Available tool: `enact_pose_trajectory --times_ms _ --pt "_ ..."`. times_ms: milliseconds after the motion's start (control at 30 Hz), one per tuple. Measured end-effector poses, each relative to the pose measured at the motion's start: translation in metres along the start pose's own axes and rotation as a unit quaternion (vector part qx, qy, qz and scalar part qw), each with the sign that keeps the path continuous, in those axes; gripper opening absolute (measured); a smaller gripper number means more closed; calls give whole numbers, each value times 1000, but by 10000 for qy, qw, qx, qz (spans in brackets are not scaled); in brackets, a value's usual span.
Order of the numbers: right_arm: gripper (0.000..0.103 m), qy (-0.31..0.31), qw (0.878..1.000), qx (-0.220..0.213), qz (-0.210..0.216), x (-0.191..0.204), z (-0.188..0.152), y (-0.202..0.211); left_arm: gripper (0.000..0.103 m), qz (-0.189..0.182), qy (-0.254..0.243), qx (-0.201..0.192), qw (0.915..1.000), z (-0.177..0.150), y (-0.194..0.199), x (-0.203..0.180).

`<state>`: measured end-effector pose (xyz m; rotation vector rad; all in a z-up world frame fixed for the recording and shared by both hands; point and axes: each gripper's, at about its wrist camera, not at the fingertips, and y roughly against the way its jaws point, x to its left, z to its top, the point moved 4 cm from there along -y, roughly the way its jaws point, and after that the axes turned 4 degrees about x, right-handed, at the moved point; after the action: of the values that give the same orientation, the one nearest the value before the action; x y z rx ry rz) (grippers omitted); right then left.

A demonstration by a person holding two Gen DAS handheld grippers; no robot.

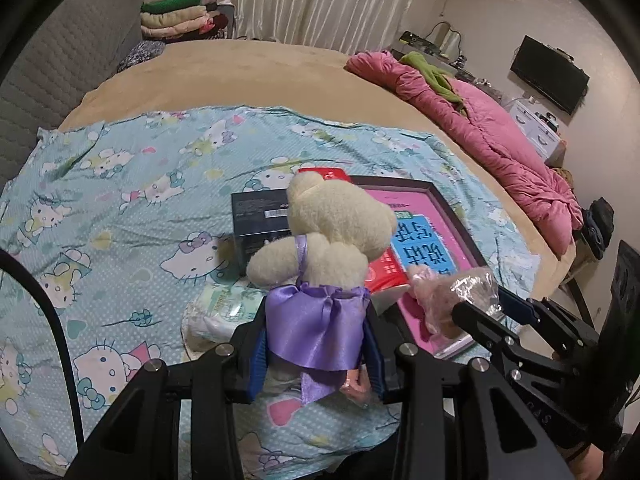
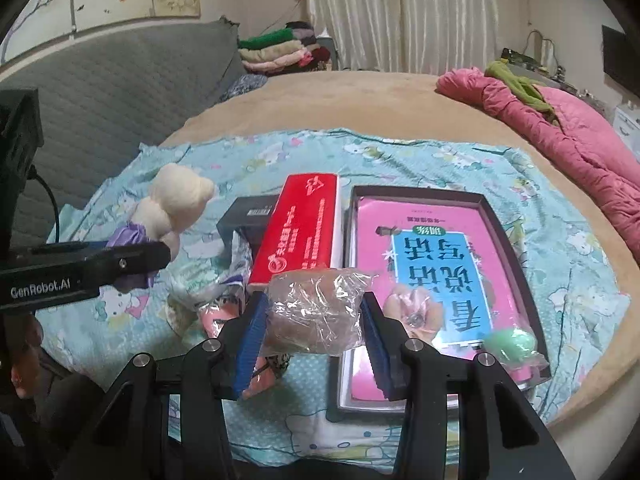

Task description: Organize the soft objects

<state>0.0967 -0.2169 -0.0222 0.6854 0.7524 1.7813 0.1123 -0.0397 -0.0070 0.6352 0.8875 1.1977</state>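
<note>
My left gripper (image 1: 316, 332) is shut on a cream plush bear (image 1: 340, 224) in a purple satin skirt, held upright above the Hello Kitty sheet (image 1: 120, 184). The bear also shows at the left of the right wrist view (image 2: 176, 204). My right gripper (image 2: 314, 316) is shut on a brownish soft toy wrapped in clear plastic (image 2: 316, 304), held above the sheet beside the pink book. The same bag (image 1: 452, 300) shows at the right of the left wrist view. A green soft toy in plastic (image 2: 512, 344) lies in the tray's near right corner.
A dark-rimmed tray (image 2: 504, 224) holds a pink and blue book (image 2: 432, 264). A red box (image 2: 300, 228), a black box (image 2: 248, 212) and a tissue pack (image 1: 216, 312) lie beside it. A pink quilt (image 1: 500, 132) lies on the bed's right. Folded clothes (image 1: 180, 16) are stacked at the back.
</note>
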Motion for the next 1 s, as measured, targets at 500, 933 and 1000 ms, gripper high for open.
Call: enact_pose_trajectory --times_ms 500,933,1000 --pt "48 -268 9991 -339 -35 -15 7 33 40 -70 -301 -96 9995 1 17 -38" --pt "48 -758 9948 -682 -4 -47 8 61 40 -79 -527 -94 9985 -1 20 -67" --pt "48 -830 9938 -738 -7 -52 8 65 40 -73 -571 -86 9983 -1 20 -71"
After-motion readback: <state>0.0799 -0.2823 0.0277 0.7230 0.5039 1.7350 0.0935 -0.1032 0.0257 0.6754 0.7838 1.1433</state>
